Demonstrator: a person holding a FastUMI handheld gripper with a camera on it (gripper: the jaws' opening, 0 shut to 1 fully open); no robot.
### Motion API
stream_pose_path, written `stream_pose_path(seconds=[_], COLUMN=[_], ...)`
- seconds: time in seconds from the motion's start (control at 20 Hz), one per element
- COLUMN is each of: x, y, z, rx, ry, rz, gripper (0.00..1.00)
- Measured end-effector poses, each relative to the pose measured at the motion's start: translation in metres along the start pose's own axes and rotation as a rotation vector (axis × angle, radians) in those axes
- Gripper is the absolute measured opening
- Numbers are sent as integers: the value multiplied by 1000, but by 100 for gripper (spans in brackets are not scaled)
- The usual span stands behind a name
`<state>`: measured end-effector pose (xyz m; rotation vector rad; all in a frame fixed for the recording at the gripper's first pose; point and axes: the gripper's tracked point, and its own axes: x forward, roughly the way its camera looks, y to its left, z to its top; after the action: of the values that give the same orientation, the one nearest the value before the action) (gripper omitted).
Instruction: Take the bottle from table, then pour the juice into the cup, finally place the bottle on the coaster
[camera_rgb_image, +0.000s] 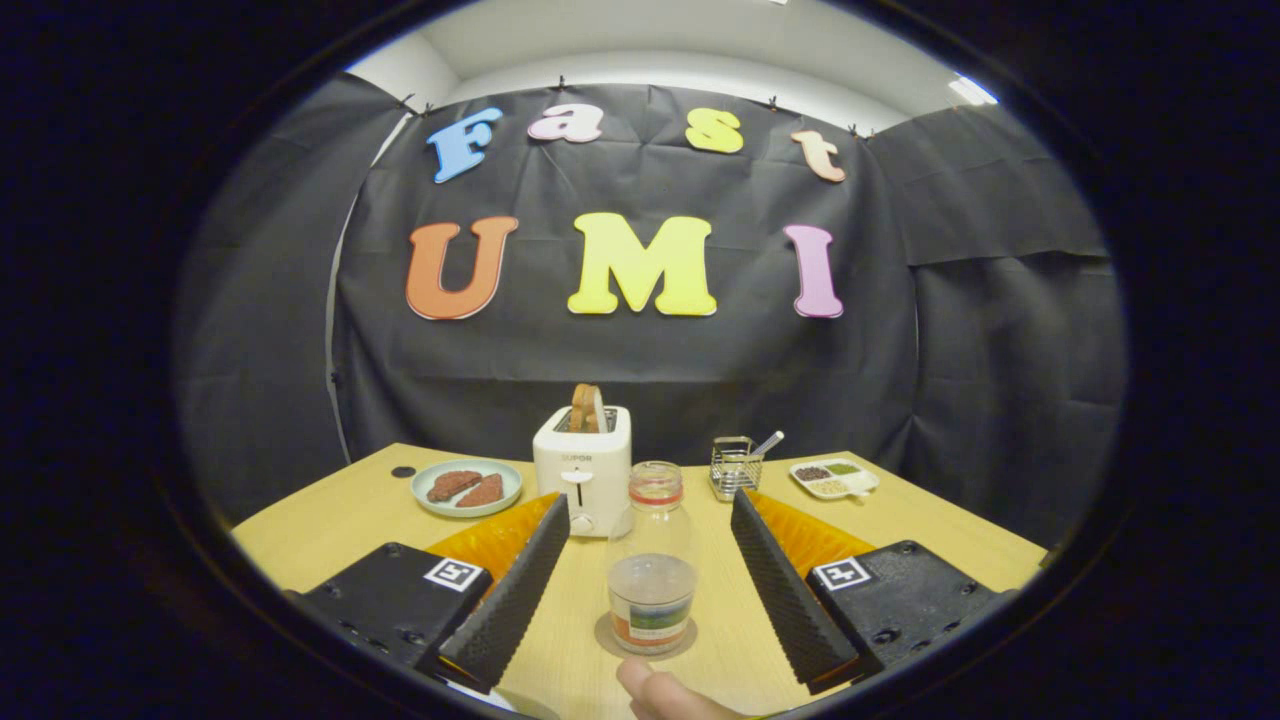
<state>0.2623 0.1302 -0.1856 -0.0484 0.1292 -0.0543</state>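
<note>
1. The table (330, 530) is pale wood, with black cloth hung behind and to both sides and a white wall and ceiling above.
2. The hand-held gripper (640, 575) has its fingers spread wide, touching nothing.
3. The clear bottle (652, 575) stands upright on a round coaster (605, 640) between the fingers, well apart from both.
4. A fingertip (655, 690) shows just before the coaster.
5. Beyond the bottle stand a white toaster (582, 470) holding bread, a plate (467, 488) with two reddish pieces, a wire basket (735, 467) and a divided dish (833, 478).
</note>
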Motion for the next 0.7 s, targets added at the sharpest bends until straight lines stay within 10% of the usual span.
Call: stream_pose_path(seconds=[0.7], x=[-137], y=[-33], z=[116], rx=[-52], ry=[-56], rz=[-45], gripper=[100])
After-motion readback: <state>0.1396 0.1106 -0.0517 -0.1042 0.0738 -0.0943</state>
